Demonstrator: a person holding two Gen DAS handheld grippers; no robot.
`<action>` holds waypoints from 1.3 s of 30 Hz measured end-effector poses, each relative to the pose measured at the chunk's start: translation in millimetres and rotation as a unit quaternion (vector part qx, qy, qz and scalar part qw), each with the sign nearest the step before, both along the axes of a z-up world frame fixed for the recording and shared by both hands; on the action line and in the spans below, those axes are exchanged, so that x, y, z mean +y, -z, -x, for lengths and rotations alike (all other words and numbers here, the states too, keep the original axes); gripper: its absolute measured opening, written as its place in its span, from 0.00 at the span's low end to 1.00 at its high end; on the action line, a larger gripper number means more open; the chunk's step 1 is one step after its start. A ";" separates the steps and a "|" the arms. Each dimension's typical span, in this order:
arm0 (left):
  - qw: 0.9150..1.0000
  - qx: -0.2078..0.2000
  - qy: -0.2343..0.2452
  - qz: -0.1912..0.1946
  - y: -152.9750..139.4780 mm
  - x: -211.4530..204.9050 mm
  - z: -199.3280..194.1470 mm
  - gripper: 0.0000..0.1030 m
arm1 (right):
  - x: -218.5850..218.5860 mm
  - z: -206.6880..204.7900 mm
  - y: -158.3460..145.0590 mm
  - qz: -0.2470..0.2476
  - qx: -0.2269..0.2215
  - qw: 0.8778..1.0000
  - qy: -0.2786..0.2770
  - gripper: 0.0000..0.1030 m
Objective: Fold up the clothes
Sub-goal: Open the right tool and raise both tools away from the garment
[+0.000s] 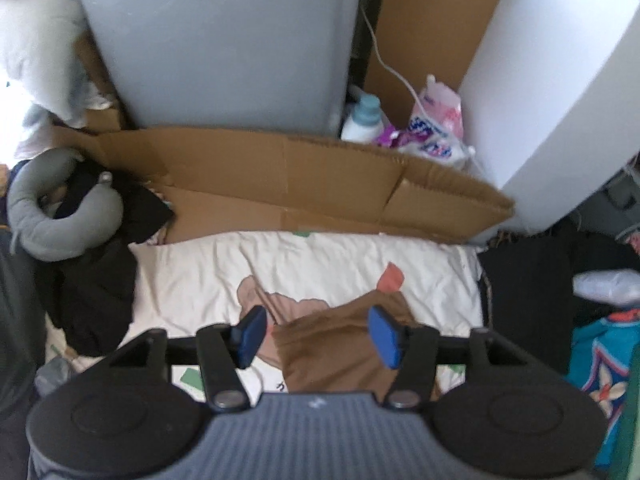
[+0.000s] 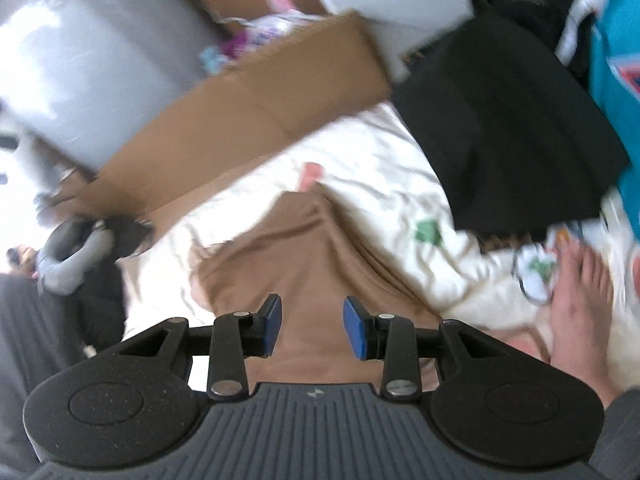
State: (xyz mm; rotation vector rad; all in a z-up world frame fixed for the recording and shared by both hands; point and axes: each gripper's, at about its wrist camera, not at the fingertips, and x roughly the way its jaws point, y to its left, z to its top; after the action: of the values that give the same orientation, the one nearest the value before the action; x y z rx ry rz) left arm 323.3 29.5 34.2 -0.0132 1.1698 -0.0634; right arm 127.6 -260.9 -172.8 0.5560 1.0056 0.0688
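A light brown garment [image 1: 340, 344] lies bunched on a cream printed sheet [image 1: 312, 264]. My left gripper [image 1: 318, 334] is open just above it, blue pads either side of the cloth's upper edge, nothing held. In the right wrist view the same brown garment [image 2: 296, 256] spreads over the cream sheet [image 2: 360, 160]. My right gripper [image 2: 312, 326] is open over its near part, jaws apart, empty. The right wrist view is blurred.
Flattened cardboard [image 1: 304, 176] lies beyond the sheet, with a grey panel [image 1: 224, 40] behind it. A grey neck pillow [image 1: 52, 208] and dark clothes [image 1: 100, 288] sit left. Black cloth [image 2: 504, 128] and a teal garment [image 1: 604, 364] lie right. A bare foot [image 2: 576, 304] rests on the sheet.
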 end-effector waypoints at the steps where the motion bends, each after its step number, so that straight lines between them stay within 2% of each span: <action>1: 1.000 -0.001 -0.001 0.004 -9.1 -2.7 1.2 0.58 | 0.0 -0.7 -11.5 0.006 -0.009 1.000 -0.013 0.40; 5: 1.000 -0.013 0.007 0.011 -39.5 -19.2 9.2 0.67 | -4.0 -4.2 -53.5 0.015 -0.030 0.997 -0.064 0.45; 9: 1.000 -0.019 0.017 0.015 -49.8 -36.7 13.7 0.67 | -8.1 -7.5 -91.9 0.038 -0.048 0.992 -0.106 0.48; 14: 0.998 -0.035 0.023 0.045 -34.4 -51.5 22.8 0.69 | -8.2 -21.1 -122.6 0.047 -0.069 0.984 -0.160 0.56; 18: 0.997 -0.037 0.059 0.036 -6.5 -64.3 19.7 0.70 | -2.9 -34.7 -132.7 0.056 -0.071 0.977 -0.191 0.56; 21: 0.995 -0.047 0.075 0.036 13.5 -67.3 15.1 0.70 | -1.1 -47.6 -135.2 0.050 -0.076 0.976 -0.198 0.56; 26: 0.993 -0.051 0.085 0.064 54.5 -60.7 6.8 0.75 | -4.5 -76.9 -128.5 0.032 -0.089 0.975 -0.200 0.59; 31: 0.993 -0.049 0.075 0.074 99.4 -43.0 -3.9 0.75 | -2.7 -109.5 -105.5 0.041 -0.086 0.971 -0.221 0.59; 36: 0.990 -0.057 0.119 0.044 143.9 -34.5 -22.4 0.75 | -0.3 -139.1 -82.5 0.048 -0.087 0.966 -0.240 0.59; 39: 0.989 -0.064 0.125 0.048 173.2 -23.2 -25.9 0.74 | 4.4 -150.4 -58.5 0.052 -0.095 0.961 -0.254 0.59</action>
State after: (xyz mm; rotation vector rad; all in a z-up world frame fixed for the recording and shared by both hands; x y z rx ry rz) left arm 349.2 6.3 -139.0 0.0521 1.0351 -0.3381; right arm 278.0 -256.5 -114.3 0.1789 0.9370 0.5148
